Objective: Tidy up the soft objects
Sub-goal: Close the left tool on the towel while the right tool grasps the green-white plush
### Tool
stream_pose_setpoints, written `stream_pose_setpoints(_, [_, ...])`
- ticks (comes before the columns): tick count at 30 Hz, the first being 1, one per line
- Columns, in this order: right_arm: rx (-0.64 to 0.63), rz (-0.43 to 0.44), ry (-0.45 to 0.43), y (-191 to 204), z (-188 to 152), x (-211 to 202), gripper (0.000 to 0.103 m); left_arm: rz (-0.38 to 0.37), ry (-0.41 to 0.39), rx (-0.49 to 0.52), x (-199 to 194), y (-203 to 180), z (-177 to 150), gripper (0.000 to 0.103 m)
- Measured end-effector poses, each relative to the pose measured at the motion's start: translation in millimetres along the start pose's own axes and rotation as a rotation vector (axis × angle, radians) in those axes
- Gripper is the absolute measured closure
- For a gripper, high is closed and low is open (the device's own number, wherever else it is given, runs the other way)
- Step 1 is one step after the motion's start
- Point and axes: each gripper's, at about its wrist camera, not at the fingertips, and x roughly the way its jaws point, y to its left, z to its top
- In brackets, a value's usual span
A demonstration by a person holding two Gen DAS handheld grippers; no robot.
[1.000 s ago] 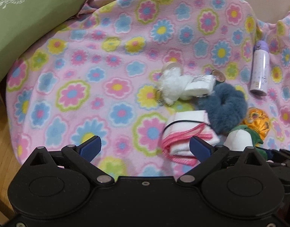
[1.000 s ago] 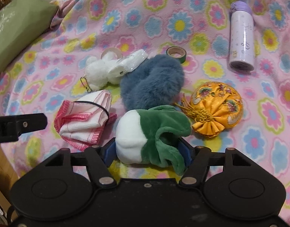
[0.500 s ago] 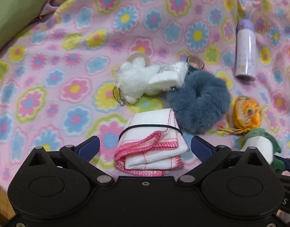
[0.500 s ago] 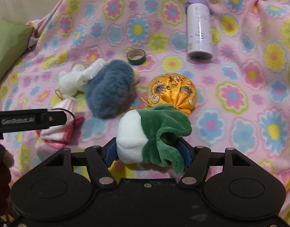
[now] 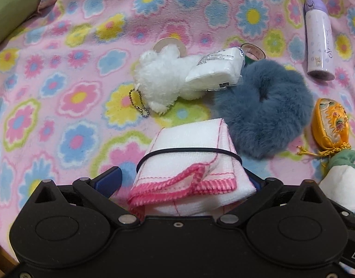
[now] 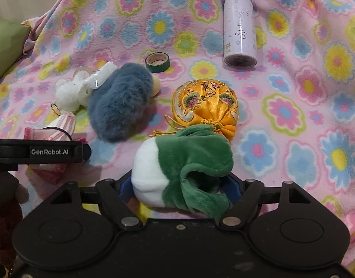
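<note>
My left gripper (image 5: 184,180) is open, its blue pads on either side of a folded white cloth with pink edging and a black band (image 5: 189,162); the cloth also shows in the right wrist view (image 6: 59,127). My right gripper (image 6: 181,185) is shut on a green and white plush (image 6: 184,169) and holds it above the blanket. A blue furry scrunchie (image 5: 263,106) (image 6: 119,99), a white fluffy keychain toy (image 5: 163,78) (image 6: 68,95) and an orange embroidered pouch (image 5: 330,125) (image 6: 205,104) lie on the floral blanket (image 5: 73,92).
A purple bottle (image 5: 318,39) (image 6: 239,27) lies at the far right. A green tape roll (image 6: 157,62), a clear tape ring (image 5: 169,44) and a wrapped white packet (image 5: 217,69) lie by the toys. A green cushion (image 5: 13,4) sits at far left.
My left gripper has moved right and forward until the folded cloth lies between its open fingers. My right gripper has lifted back with the plush still held.
</note>
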Motion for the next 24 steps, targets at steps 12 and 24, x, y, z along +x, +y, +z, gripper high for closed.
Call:
stream_pose_setpoints(12, [0.005, 0.001, -0.001, -0.8, 0.2, 1.6, 0.028, -0.024, -0.018, -0.029, -3.5, 5.3, 0.5, 0.016])
stream_pose_setpoints(24, [-0.004, 0.009, -0.060, 1.8, -5.4, -41.8, 0.035, -0.064, -0.085, -0.023, -52.6, 2.2, -9.1, 0.029])
